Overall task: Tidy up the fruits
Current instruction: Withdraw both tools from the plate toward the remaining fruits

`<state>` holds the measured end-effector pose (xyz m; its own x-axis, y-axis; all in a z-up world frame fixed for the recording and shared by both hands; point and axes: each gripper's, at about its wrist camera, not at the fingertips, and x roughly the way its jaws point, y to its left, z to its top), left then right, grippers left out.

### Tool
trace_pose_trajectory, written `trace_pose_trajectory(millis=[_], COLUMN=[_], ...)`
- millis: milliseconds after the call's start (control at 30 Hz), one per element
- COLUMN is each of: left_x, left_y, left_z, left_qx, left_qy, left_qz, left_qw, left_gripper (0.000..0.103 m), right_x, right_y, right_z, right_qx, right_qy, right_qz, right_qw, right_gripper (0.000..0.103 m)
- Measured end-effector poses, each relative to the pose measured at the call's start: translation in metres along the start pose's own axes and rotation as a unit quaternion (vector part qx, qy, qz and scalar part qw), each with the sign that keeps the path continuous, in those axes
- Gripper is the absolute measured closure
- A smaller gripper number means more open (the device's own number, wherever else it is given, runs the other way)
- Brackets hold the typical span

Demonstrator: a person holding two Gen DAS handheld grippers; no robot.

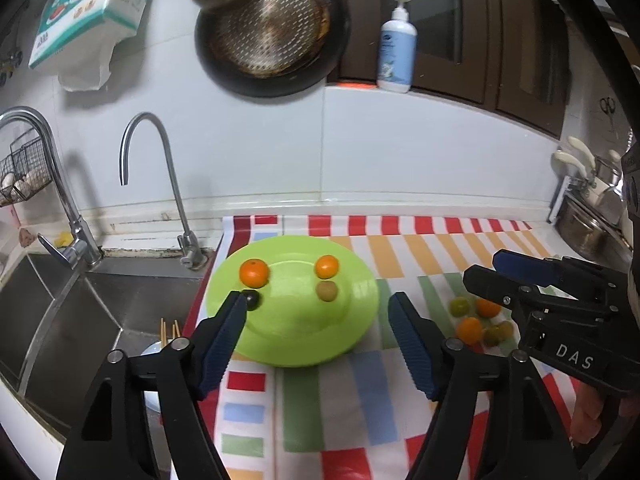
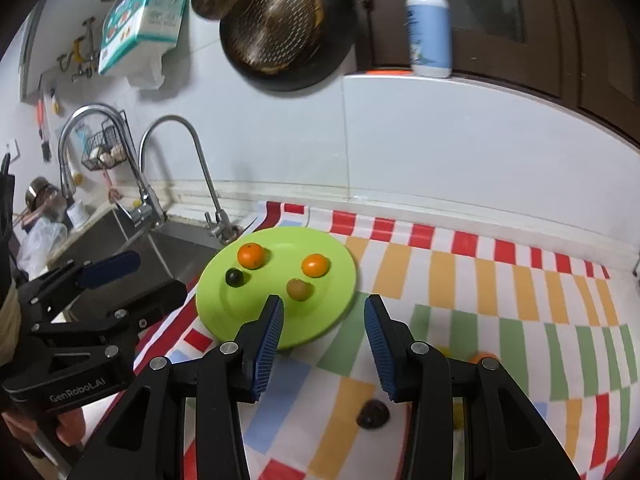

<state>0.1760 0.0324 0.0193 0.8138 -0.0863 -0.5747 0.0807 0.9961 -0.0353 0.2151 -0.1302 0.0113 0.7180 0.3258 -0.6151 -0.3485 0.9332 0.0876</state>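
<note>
A: What's beneath you?
B: A striped cloth (image 1: 340,400) beside a steel sink (image 1: 80,312); your fruits sit on the green plate (image 1: 296,340).
A: Grippers?
B: Left gripper (image 1: 318,312) and right gripper (image 2: 324,320) both gape, empty. Only your right view shows a dark fruit (image 2: 373,414) on the cloth.

Home kitchen: sink (image 1: 60,312), faucet (image 1: 160,184), hanging pan (image 1: 272,28).

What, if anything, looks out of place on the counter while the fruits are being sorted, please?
Several fruits lie loose on the striped cloth right of the green plate, which holds four. A dark fruit sits apart from them on the cloth. Nothing looks spilled or damaged.
</note>
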Motion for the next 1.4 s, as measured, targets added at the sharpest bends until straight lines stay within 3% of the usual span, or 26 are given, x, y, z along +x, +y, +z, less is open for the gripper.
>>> trace_pose_trajectory(millis=[100, 700, 1400], left_x=[-0.009, -0.029, 0.021], left_y=[-0.011, -0.073, -0.112], left_z=[-0.001, -0.014, -0.051], left_qx=[0.005, 0.039, 0.087], left_qy=[-0.003, -0.041, -0.003], left_qz=[-0.005, -0.026, -0.040], left_qw=[1.0000, 0.9981, 0.9954], left_gripper=[0.022, 0.020, 0.020], right_x=[-0.016, -0.075, -0.045], right_y=[-0.006, -0.056, -0.104], right_z=[-0.005, -0.038, -0.088], right_qx=[0.005, 0.021, 0.035], right_qy=[-0.012, -0.040, 0.028], right_qz=[-0.009, -0.069, -0.108], right_qw=[1.000, 0.997, 0.993], right_gripper=[0.060, 0.060, 0.060])
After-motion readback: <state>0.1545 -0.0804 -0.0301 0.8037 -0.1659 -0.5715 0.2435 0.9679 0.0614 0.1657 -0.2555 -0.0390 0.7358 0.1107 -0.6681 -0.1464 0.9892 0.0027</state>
